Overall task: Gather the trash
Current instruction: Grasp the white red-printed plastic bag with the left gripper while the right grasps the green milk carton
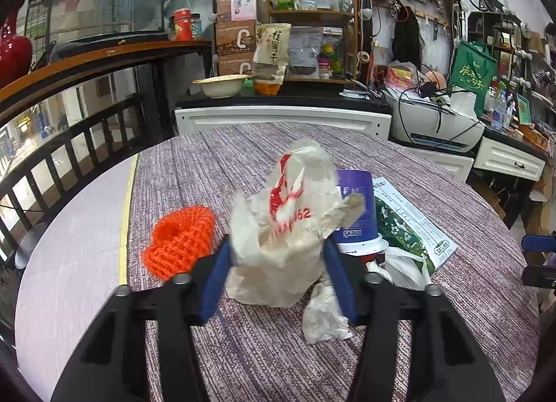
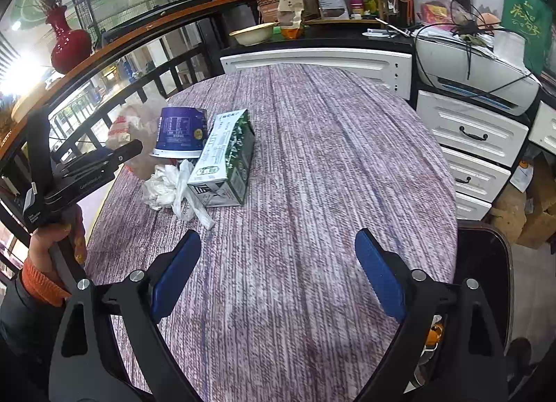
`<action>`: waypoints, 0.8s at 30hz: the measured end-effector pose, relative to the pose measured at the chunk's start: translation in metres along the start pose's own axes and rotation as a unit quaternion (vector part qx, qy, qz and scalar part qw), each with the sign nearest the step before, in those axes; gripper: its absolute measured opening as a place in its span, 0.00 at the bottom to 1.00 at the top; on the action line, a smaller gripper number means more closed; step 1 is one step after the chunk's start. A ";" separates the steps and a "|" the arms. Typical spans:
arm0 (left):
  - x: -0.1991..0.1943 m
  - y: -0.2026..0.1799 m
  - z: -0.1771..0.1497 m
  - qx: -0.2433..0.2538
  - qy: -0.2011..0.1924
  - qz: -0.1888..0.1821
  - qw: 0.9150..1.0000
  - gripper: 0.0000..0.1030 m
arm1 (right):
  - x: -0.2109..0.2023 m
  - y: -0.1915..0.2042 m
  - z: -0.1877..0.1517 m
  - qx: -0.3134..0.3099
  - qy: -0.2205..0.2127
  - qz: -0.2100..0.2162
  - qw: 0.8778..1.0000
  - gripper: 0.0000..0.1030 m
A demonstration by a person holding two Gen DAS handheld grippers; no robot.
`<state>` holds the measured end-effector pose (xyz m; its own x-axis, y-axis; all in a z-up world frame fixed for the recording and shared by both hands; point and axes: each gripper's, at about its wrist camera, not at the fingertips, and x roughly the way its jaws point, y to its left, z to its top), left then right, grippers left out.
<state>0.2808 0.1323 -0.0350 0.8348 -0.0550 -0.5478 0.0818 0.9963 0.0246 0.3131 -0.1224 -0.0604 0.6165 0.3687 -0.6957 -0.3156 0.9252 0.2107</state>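
A crumpled whitish plastic bag (image 1: 288,214) with red print stands on the table, and my left gripper (image 1: 277,249) is shut on it, a blue pad pressing each side. Right behind the bag stand an upturned purple cup (image 1: 358,200) and a green-and-white carton (image 1: 406,224) lying flat. A wad of white plastic (image 1: 325,311) lies by the right finger. In the right wrist view the cup (image 2: 180,131), carton (image 2: 226,155) and white wad (image 2: 166,183) sit at the far left. My right gripper (image 2: 278,242) is open over bare tablecloth, holding nothing.
An orange knitted piece (image 1: 182,238) lies left of the bag near the edge of the table (image 2: 330,158). A dark bin-like container (image 2: 486,263) stands past the table's right edge. White drawers (image 2: 469,138) and a printer (image 2: 476,68) are beyond. A hand with an orange cuff (image 2: 45,277) holds the left gripper.
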 end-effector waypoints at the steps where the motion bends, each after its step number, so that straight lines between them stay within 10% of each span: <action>1: -0.002 0.001 -0.001 -0.004 0.002 0.003 1.000 0.38 | 0.004 0.004 0.002 -0.004 0.001 0.002 1.000 0.87; 24: -0.085 0.002 -0.023 -0.059 -0.059 -0.010 0.996 0.29 | 0.111 0.052 0.071 0.010 0.059 0.007 0.998 0.71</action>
<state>0.1973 0.1408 -0.0076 0.8926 -0.0758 -0.4444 0.0406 0.9953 -0.0883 0.4168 -0.0271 -0.0781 0.5223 0.3704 -0.7681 -0.3088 0.9218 0.2346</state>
